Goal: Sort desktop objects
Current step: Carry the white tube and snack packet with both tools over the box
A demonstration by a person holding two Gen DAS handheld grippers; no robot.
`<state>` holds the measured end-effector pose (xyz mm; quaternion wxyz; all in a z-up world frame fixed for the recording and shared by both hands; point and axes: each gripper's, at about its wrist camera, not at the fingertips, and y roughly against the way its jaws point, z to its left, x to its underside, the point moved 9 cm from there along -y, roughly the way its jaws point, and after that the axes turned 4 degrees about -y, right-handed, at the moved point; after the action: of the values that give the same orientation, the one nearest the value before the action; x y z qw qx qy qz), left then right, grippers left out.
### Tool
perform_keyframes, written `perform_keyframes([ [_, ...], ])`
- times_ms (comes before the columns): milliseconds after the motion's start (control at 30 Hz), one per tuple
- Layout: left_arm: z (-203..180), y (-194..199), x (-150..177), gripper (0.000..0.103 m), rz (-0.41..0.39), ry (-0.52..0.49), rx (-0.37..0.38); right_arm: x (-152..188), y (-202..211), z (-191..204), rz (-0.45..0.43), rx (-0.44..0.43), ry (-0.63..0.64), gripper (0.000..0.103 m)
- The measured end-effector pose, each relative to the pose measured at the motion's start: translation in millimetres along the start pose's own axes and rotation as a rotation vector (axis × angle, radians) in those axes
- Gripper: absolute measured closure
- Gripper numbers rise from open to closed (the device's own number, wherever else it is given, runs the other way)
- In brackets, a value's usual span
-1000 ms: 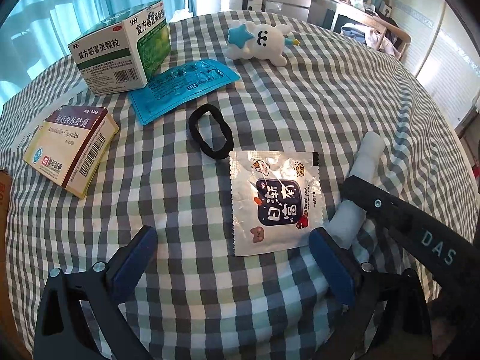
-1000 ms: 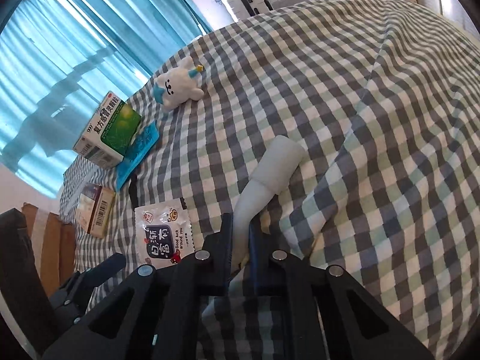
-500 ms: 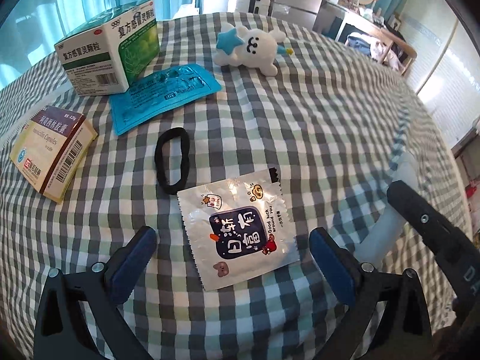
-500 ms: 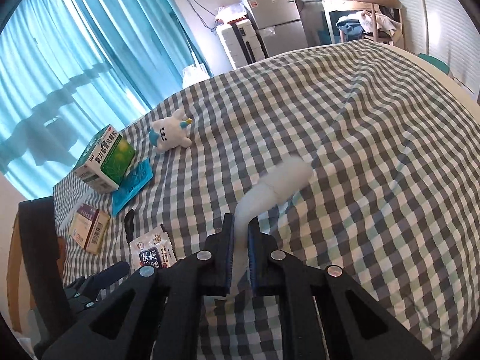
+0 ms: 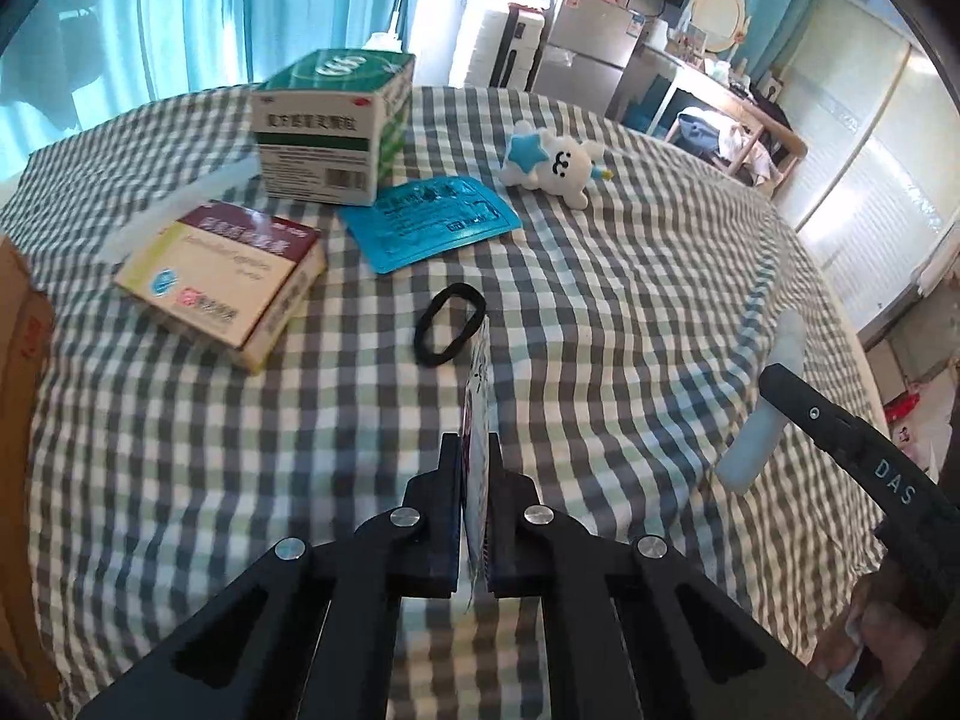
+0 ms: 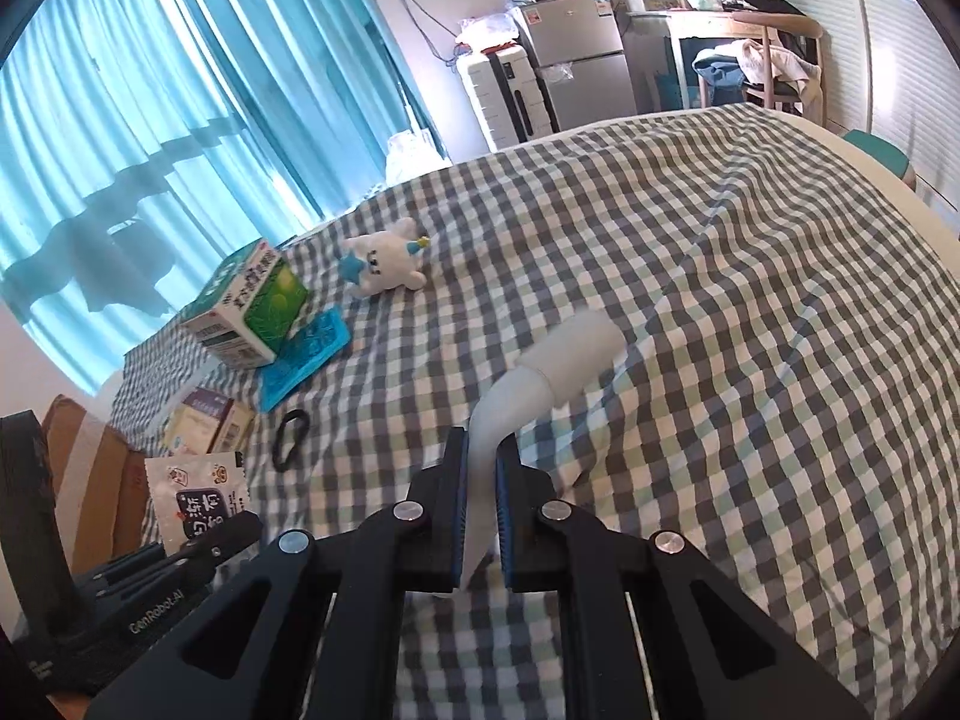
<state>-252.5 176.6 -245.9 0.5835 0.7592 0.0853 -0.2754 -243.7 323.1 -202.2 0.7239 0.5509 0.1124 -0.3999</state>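
Observation:
My left gripper (image 5: 474, 450) is shut on a white snack packet (image 5: 478, 396), held edge-on above the checked tablecloth; the packet's printed face shows in the right wrist view (image 6: 201, 498). My right gripper (image 6: 480, 456) is shut on the flat end of a white tube (image 6: 552, 372), lifted off the cloth; the tube also shows in the left wrist view (image 5: 762, 420). A black hair tie (image 5: 450, 324), a blue sachet (image 5: 429, 219), a green-white medicine box (image 5: 330, 126), a maroon-cream medicine box (image 5: 228, 276) and a white plush toy (image 5: 552, 162) lie on the table.
A brown cardboard box (image 5: 18, 420) stands at the table's left edge. The tablecloth (image 6: 750, 300) is rumpled on the right side. A fridge, desk and chair stand beyond the table, with curtains on the left.
My left gripper closed on the snack packet and lifted it upright off the cloth. My right gripper raised the tube higher.

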Motion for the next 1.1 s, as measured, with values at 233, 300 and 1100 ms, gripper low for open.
perform_keyframes([
  [233, 9, 52, 7, 0.098, -0.055, 0.005, -0.008, 11, 46, 32, -0.019, -0.043, 0.064, 0.095],
  [300, 12, 68, 10, 0.098, -0.064, 0.010, -0.005, 16, 60, 44, -0.020, -0.058, 0.089, 0.095],
  [1100, 96, 238, 16, 0.097, -0.320, 0.131, -0.072, 68, 162, 261, -0.062, -0.312, 0.426, 0.095],
])
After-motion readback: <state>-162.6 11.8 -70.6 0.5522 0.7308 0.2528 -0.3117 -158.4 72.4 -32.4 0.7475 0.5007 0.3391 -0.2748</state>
